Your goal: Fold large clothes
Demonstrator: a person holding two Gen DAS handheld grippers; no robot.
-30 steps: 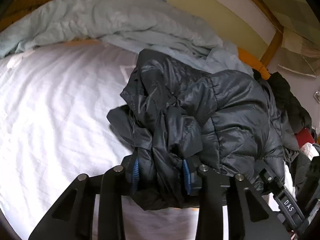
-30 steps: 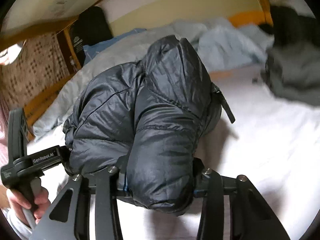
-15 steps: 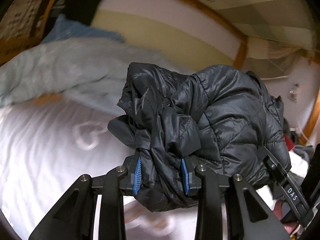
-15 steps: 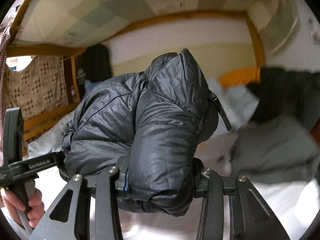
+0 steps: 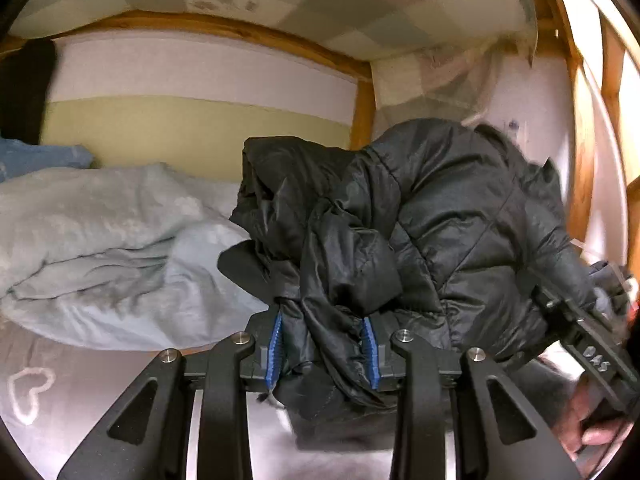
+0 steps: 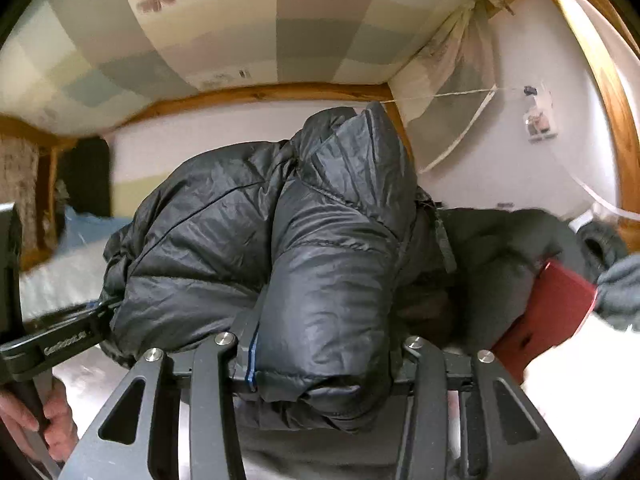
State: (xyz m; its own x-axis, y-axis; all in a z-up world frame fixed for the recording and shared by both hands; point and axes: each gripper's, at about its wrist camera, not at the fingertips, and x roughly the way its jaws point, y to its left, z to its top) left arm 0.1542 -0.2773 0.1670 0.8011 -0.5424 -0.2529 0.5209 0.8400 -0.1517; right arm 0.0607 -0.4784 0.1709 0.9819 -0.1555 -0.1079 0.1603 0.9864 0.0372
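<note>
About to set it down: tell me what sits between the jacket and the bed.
Nothing visible blocks it. The black puffer jacket is clamped in both grippers, left and right, above bare white sheet.

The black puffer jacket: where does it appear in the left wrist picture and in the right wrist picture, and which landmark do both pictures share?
Left wrist view: black puffer jacket fills the centre and right, clamped in the left hand-held gripper.
Right wrist view: it fills the centre, clamped in the right hand-held gripper.
Shared landmark: the wooden beam under the checked ceiling.
</note>
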